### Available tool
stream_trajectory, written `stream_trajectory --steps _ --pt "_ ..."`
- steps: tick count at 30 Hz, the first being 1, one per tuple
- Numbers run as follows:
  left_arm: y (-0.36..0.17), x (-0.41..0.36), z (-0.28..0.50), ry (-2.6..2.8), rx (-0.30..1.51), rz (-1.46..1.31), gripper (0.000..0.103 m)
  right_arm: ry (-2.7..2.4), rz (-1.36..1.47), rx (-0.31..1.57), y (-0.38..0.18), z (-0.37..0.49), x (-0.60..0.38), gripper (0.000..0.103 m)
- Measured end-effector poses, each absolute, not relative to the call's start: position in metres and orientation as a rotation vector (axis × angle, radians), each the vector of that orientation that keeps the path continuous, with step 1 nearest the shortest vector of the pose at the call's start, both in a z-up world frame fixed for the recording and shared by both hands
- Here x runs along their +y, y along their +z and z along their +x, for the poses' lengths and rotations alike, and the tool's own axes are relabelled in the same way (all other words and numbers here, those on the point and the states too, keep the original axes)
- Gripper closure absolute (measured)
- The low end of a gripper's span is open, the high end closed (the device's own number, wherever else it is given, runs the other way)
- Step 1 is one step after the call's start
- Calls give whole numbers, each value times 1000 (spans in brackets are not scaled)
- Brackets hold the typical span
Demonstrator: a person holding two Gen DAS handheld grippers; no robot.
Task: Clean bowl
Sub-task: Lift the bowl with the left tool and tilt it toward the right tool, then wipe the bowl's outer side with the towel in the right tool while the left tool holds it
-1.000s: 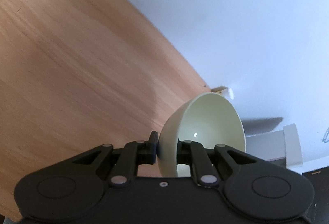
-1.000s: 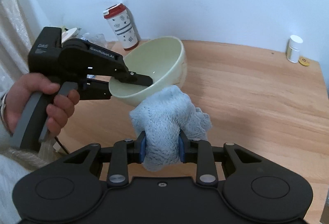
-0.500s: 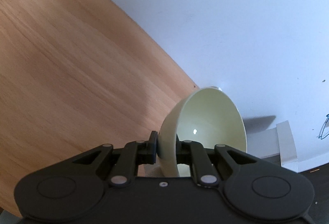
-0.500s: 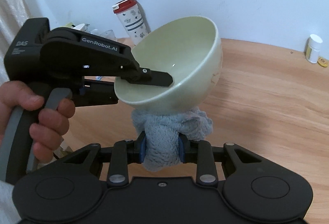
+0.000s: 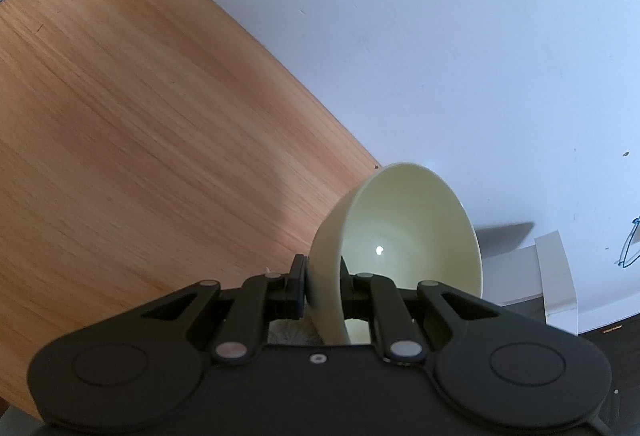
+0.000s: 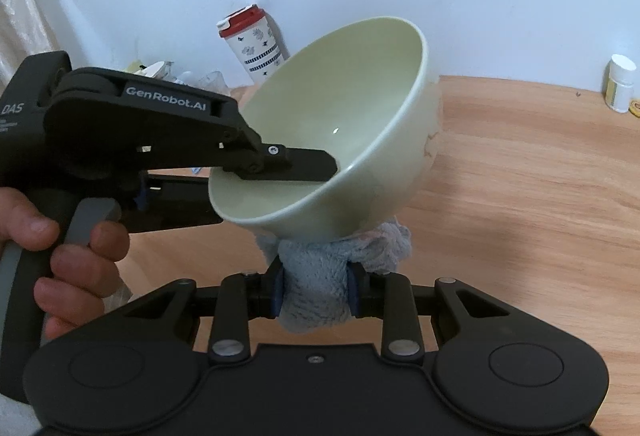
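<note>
Pale blue wall and a warm wooden tabletop (image 6: 520,163) frame everything, and the bowl (image 6: 340,107) makes the handiest landmark. It hangs in the air above the tabletop, tilted with its mouth turned up and sideways, pinched at the rim by the left tool (image 6: 276,171), one finger inside the wall and one outside, clenched hard on the thin edge. A second ago the bowl sat lower and further off, with the blue-grey cloth (image 6: 320,276) clear in front of it; now the bowl has been brought up and over, so that its underside presses on the top of the cloth. The right tool (image 6: 316,288) grasps that cloth, a thick bunched wad filling the gap between its blue pads. By my reading the wipe is starting on the outside base rather than the inside, and most of the cleaning is yet to be done. Seen through the left wrist view, the bowl (image 5: 404,244) looks empty and glossy inside, with one small glint of light and no visible residue. A faint brownish mark shows on its outer wall, on the side away from the left tool. Behind the bowl stands a red-lidded patterned tumbler (image 6: 252,39); far off to its right, a small white jar (image 6: 620,83) sits shut, contents hidden.
</note>
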State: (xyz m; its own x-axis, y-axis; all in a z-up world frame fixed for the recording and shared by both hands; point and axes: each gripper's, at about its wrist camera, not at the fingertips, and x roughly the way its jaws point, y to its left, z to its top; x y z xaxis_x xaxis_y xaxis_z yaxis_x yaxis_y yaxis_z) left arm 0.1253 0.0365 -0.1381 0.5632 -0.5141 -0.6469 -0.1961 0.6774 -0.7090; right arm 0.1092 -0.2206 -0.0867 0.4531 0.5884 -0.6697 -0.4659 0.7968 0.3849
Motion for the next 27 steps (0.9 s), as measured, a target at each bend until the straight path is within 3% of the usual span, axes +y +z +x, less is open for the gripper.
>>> stream_trajectory --steps 27 --pt "-148 29 127 -170 1016 -834 89 639 117 856 -53 85 -228 70"
